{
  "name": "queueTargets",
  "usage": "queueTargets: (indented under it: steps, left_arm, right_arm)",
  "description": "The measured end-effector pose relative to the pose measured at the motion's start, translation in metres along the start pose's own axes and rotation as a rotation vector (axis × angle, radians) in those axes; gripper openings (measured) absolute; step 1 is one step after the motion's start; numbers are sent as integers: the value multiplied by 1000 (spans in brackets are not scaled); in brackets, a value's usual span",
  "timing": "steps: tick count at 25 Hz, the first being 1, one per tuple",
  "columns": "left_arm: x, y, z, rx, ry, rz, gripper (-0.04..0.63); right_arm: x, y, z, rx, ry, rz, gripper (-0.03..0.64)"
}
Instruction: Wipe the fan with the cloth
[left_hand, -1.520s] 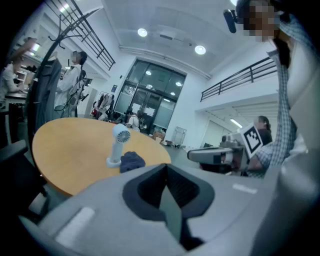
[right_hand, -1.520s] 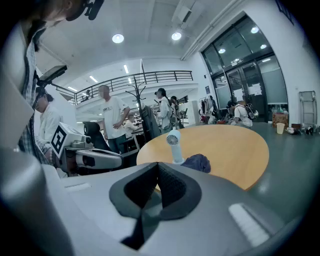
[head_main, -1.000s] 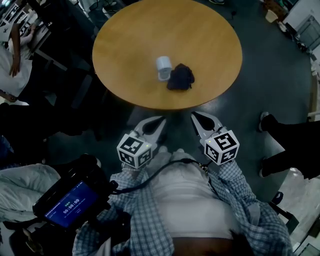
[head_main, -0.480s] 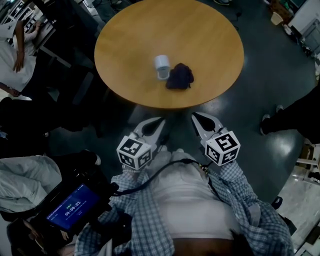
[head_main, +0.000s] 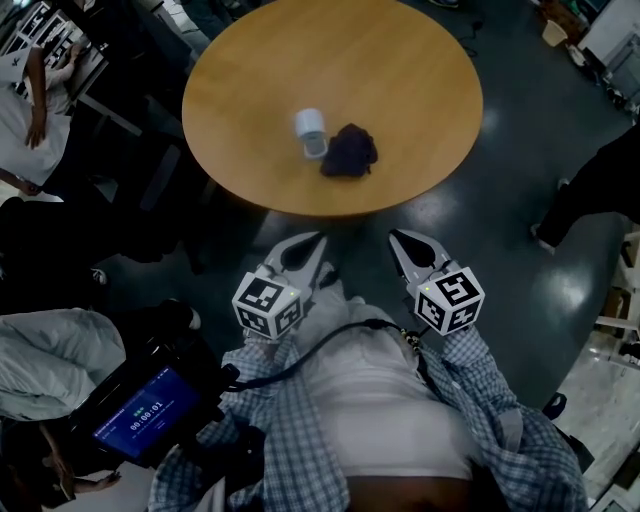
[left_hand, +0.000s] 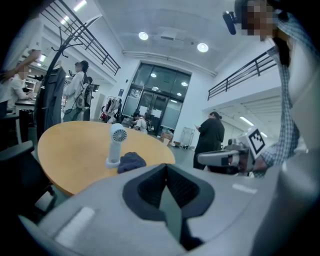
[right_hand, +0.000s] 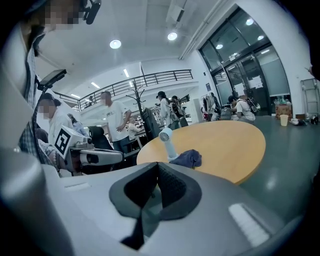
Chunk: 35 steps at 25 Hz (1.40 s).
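Note:
A small white fan (head_main: 311, 133) stands upright on the round wooden table (head_main: 400, 60), with a crumpled dark cloth (head_main: 348, 152) lying right beside its base. The left gripper view has the fan (left_hand: 116, 144) and cloth (left_hand: 132, 161) ahead, and so does the right gripper view, fan (right_hand: 167, 142) and cloth (right_hand: 189, 158). My left gripper (head_main: 318, 240) and right gripper (head_main: 394, 237) are held close to my body, short of the table's near edge. Both are shut with nothing between their jaws.
A person's hand holds a phone showing a timer (head_main: 140, 401) at the lower left. People sit at the left (head_main: 30, 90), and a person's leg (head_main: 590, 190) is on the floor to the right. A dark chair (head_main: 150, 150) stands by the table's left side.
The view has shifted slightly, so the fan and cloth sit a little further left. The person at the right has walked on. Both grippers stay shut, near my body.

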<state>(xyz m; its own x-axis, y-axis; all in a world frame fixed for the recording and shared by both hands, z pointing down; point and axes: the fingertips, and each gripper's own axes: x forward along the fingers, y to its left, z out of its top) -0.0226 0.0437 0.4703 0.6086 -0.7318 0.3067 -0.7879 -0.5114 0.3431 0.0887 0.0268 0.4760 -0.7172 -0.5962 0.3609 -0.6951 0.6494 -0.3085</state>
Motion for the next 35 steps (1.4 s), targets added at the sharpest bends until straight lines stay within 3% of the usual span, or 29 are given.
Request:
queueTargets:
  steps: [4,9,13,15,20,24,30,35]
  left_arm:
    - [12,13,8,67,11,0,0]
    - [39,80,33,107,10,9,0]
    - [55,80,44,156,42,-2,-1]
    - [62,85,42,194,70,-21,23]
    - [86,160,22,281,166,-77,103]
    - [110,177,5,353,253,-145,137]
    - [144,169,-9,413,304,-256,179]
    - [94,68,-30,403,267,-219,184]
  right_arm:
    - [6,-17,16,50,-64,-45,3]
    - [67,-31,41,29,-61,-67,3]
    - [70,-41,60,16,-58,-57,3]
    - [76,-48,69,4,-53,-70,3]
    - [144,-56,85,-5,9,-98,3]
    - [162,-66,79,-3,77,-135,3]
    - [165,-84,63,29,157,-179,3]
    - [63,-51,24,-1,219,-144,3]
